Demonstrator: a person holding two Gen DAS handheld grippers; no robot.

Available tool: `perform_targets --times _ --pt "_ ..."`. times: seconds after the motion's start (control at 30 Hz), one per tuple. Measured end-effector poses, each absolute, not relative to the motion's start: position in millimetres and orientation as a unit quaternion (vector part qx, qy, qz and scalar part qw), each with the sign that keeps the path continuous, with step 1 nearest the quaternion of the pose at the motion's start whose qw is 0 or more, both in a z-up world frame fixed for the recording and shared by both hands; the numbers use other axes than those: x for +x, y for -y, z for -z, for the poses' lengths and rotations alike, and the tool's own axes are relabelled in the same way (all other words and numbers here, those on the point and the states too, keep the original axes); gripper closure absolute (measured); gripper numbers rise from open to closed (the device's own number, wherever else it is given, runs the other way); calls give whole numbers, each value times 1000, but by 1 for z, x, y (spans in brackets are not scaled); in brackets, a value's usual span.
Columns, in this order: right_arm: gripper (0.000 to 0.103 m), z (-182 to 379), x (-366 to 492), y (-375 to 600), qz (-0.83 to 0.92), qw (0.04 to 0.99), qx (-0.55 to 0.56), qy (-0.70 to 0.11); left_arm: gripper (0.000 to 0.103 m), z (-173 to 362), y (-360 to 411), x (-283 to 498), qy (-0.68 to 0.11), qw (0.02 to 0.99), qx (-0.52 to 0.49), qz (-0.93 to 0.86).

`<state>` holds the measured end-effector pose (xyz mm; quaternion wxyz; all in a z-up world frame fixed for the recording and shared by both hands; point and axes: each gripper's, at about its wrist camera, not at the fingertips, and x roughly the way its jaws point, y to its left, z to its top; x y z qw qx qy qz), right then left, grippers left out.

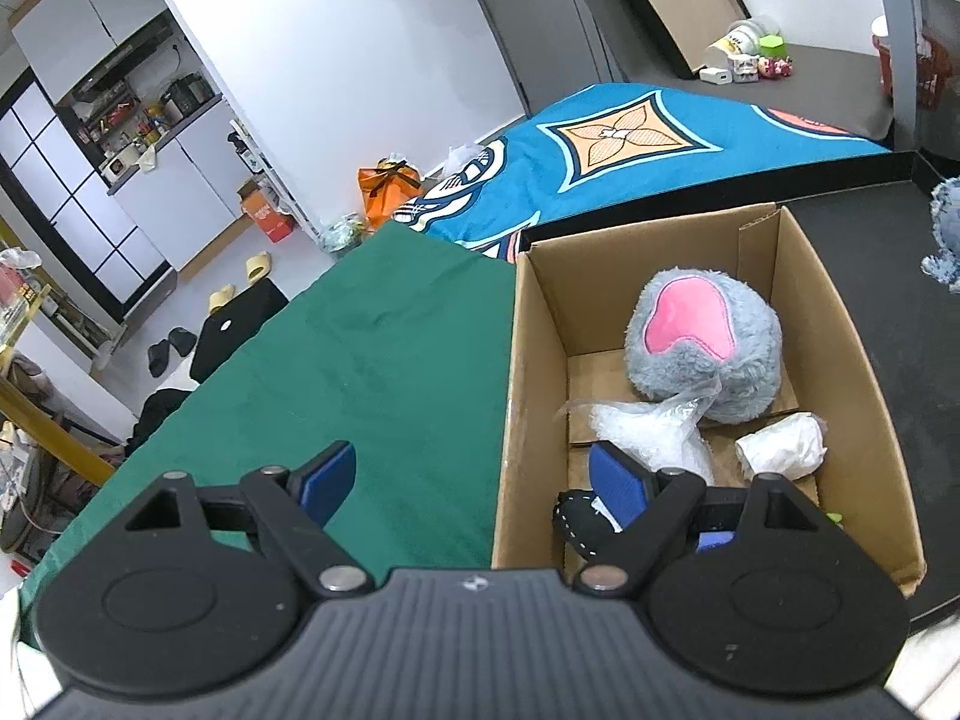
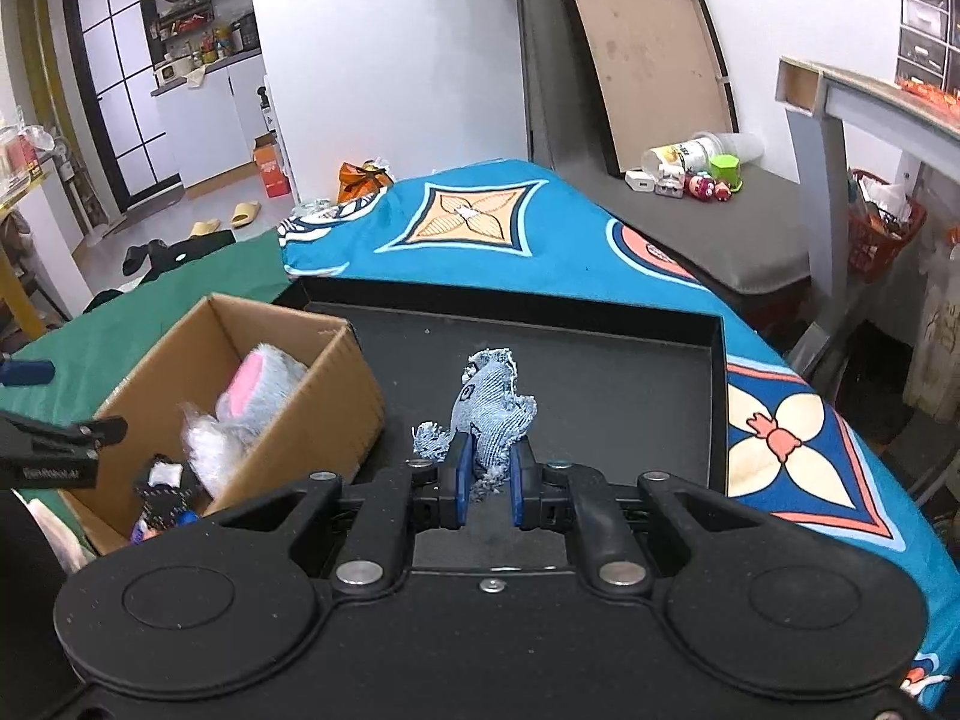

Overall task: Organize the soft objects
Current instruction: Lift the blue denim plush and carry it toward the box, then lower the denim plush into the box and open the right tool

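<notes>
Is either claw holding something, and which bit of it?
The right claw pinches the frayed denim scrap by its bottom end. The left claw is open, holding nothing.

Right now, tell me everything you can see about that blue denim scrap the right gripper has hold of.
The denim scrap is a small, pale blue piece of woven fabric with frayed, fringed edges and a dark marking near its top. It looks soft and crumpled, standing bunched upward from the right gripper, whose blue pads are shut on its lower part. A frayed tuft sticks out to the left. It hangs above the black tray; whether it touches the tray cannot be told.
</notes>
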<state>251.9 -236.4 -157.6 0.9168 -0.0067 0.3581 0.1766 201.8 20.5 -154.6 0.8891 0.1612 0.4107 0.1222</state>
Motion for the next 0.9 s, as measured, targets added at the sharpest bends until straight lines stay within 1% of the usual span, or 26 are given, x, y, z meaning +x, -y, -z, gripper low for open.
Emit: perform_targets --times 0.37,0.57,0.67,0.9 --pt "90 130 250 204 -181 918 -26 -351 19 155 -34 201 -419 894 123 -99" --pt "90 118 251 178 -190 917 -58 -345 20 157 -38 201 -422 896 110 -89" --pt "90 114 251 164 -197 916 -69 -343 22 156 -45 201 -423 898 90 -83" --pt "90 113 251 134 -209 912 -79 -345 23 155 -51 199 -423 901 68 -64"
